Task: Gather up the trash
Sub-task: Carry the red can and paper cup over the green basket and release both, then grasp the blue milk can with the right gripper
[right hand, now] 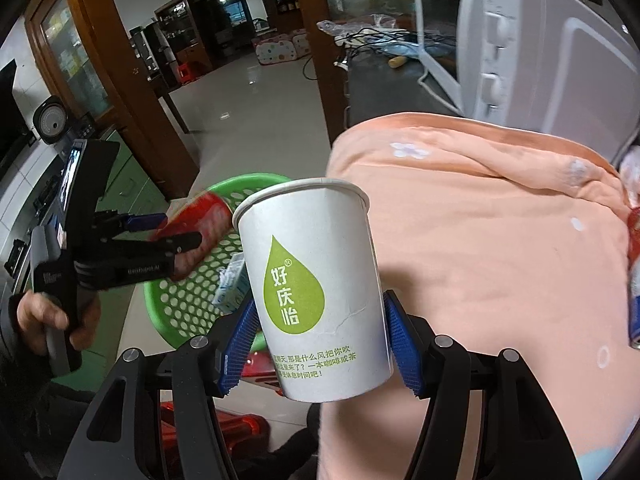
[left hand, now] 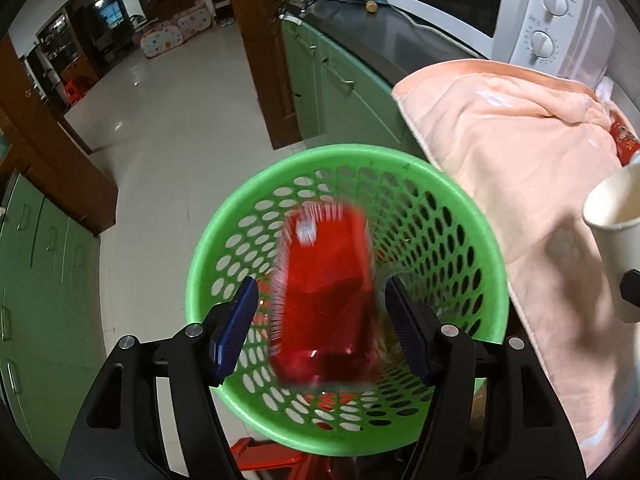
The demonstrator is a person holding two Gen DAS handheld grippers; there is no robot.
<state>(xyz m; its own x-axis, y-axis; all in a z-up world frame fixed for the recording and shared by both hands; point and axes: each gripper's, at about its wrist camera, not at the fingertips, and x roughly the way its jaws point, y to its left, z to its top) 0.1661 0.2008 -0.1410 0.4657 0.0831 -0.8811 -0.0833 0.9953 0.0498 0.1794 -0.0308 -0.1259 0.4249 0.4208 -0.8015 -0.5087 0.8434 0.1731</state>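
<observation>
A green perforated basket (left hand: 472, 240) sits on the floor beside the counter; it also shows in the right wrist view (right hand: 188, 304). My left gripper (left hand: 320, 320) is open above the basket. A blurred red wrapper (left hand: 324, 300) is between its spread fingers, over the basket and not touching the pads; it shows in the right wrist view (right hand: 200, 216) too. My right gripper (right hand: 316, 340) is shut on a white paper cup (right hand: 316, 280) with a green drop logo, held upright to the right of the basket. The cup shows at the right edge of the left wrist view (left hand: 616, 240).
A peach towel (right hand: 500, 260) covers the counter at the right, with a red packet (left hand: 624, 140) at its far edge. A white microwave (left hand: 520, 8) stands behind it. A small carton (right hand: 234, 284) lies in the basket. A red stool (right hand: 240, 428) is under the basket.
</observation>
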